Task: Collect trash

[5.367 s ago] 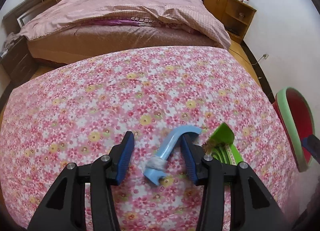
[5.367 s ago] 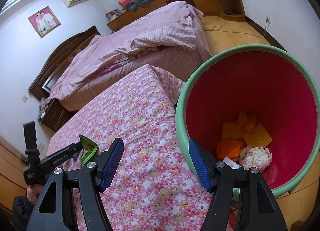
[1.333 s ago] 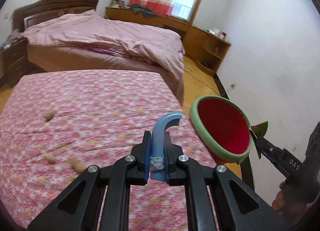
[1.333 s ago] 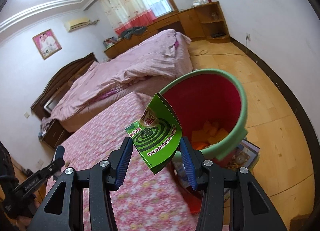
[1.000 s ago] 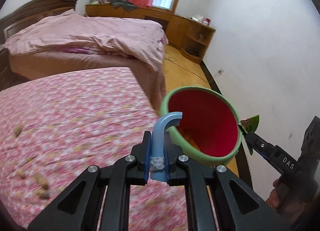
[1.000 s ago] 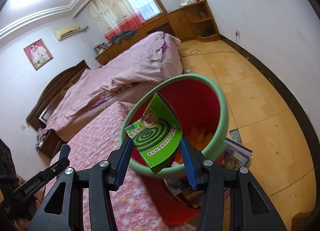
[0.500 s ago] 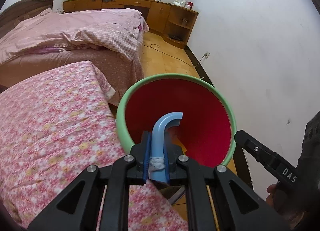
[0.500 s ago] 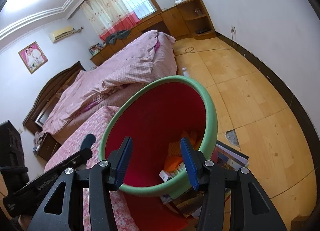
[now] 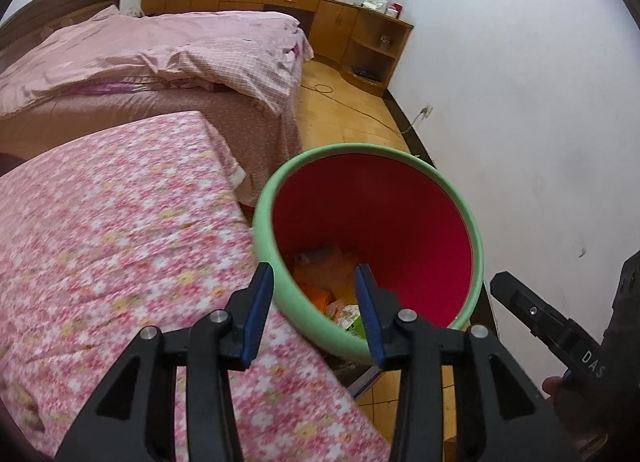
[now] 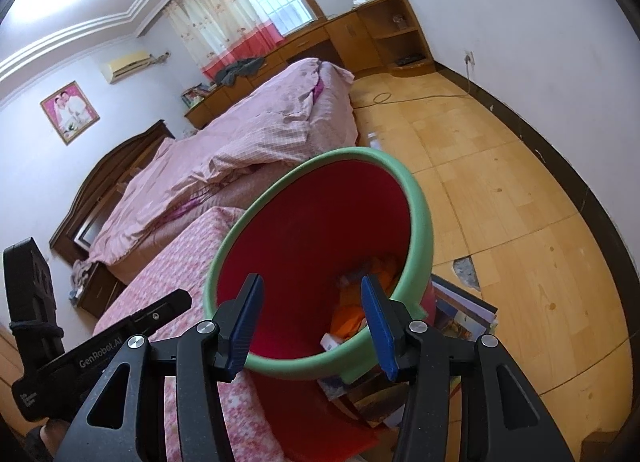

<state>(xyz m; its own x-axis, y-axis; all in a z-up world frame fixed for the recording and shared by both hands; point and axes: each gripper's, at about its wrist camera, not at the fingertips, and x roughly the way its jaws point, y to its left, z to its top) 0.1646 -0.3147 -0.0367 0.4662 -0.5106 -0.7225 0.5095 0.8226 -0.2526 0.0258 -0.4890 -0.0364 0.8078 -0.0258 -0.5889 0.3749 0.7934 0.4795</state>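
A red bin with a green rim [image 9: 267, 205] stands on the floor against the flowered bed [image 9: 120, 221]. My left gripper [image 9: 314, 294] hangs over the near rim. Its jaws are opening and nothing is between them. Orange scraps [image 9: 320, 268] and a green wrapper [image 9: 354, 320] lie at the bottom, with a blurred pale piece on top. My right gripper [image 10: 310, 302] is open and empty above the same bin's rim [image 10: 422, 217]. Orange trash [image 10: 348, 318] and a small white box [image 10: 330, 342] show inside. A black finger [image 10: 160, 310] of the left gripper shows at the left.
A larger bed with a pink quilt [image 9: 160, 53] stands behind, with wooden cabinets [image 9: 360, 33] along the far wall. Magazines [image 10: 460, 314] lie on the wooden floor [image 10: 500, 201] beside the bin. A white wall [image 9: 520, 121] runs close on the right. A cable [image 9: 352, 105] trails across the floor.
The left gripper carried the blue curved piece from the bed to over the bin, opened, and the piece left its jaws. The green box left the right gripper's jaws.
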